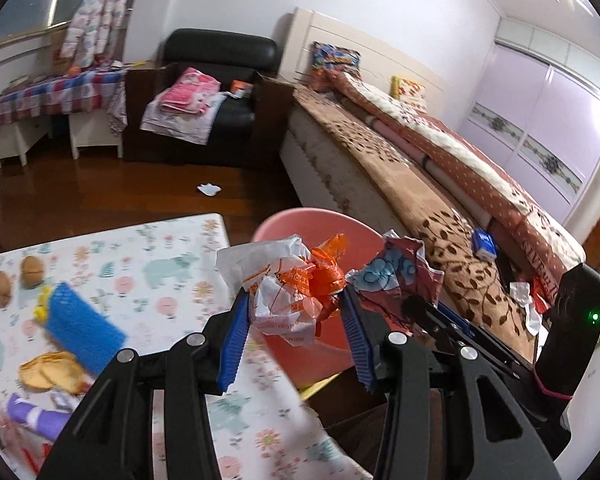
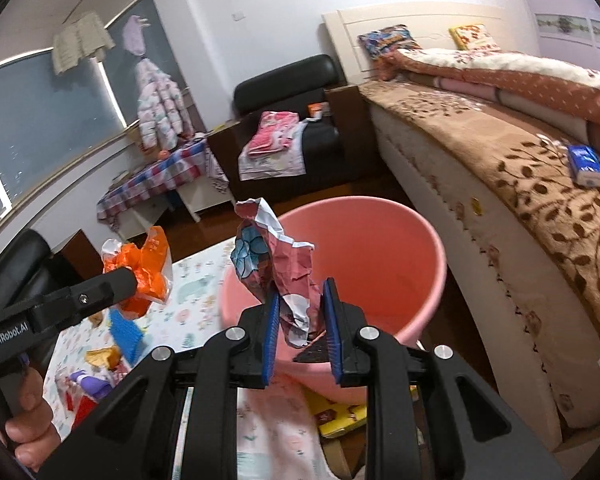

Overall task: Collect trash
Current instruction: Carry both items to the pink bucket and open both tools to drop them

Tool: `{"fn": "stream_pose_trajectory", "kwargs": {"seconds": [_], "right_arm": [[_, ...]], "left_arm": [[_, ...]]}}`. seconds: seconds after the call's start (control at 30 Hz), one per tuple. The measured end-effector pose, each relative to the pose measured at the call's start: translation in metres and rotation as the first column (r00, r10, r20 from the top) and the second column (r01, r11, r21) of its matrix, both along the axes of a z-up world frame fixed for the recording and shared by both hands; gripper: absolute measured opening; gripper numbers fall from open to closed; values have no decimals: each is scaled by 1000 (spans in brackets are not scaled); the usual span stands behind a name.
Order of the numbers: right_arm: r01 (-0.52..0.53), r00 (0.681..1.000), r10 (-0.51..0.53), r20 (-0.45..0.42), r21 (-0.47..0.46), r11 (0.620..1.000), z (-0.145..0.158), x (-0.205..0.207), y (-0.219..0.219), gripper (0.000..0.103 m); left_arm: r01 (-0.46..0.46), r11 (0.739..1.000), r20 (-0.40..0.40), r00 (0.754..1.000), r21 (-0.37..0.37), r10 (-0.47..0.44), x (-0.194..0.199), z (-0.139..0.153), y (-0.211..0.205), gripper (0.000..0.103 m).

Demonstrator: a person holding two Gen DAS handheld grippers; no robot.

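My left gripper (image 1: 296, 312) is shut on a crumpled orange-and-white wrapper (image 1: 296, 284) and holds it over the near rim of a pink bucket (image 1: 300, 220). In the right wrist view the same wrapper (image 2: 140, 276) shows at the left gripper's tip. My right gripper (image 2: 300, 320) is shut on a crumpled red, white and blue wrapper (image 2: 276, 256), held above the pink bucket (image 2: 380, 240). In the left wrist view this wrapper (image 1: 396, 268) hangs just right of the orange one.
A table with a patterned cloth (image 1: 160, 264) holds a blue sponge (image 1: 80, 320), two brown nuts (image 1: 32, 270), biscuits (image 1: 50, 368) and a purple pack (image 1: 36, 416). A bed (image 1: 420, 184) with a blue tissue pack (image 1: 485, 243) stands right. White paper (image 1: 209, 189) lies on the floor.
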State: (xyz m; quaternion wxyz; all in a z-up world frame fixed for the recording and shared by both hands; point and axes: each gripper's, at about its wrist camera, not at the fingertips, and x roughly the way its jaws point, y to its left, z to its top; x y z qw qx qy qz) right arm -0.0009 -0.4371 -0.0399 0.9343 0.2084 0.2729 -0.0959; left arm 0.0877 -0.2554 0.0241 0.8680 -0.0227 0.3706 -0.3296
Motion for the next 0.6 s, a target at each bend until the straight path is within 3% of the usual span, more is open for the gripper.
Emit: {"fn": "stream_pose_trajectory", "kwargs": {"seconds": [0.23,0.6], "right_arm": [[17,1000,-17,-24,-2,1000,-12,3,-16,22],[40,998,-38,-40,35,999,-24,9,-28,22]], "left_arm": [[38,998,-8,999,56,-37,6,-20,-38,45],[34,994,-36,999,101,-31,18,-42,-55,47]]}}
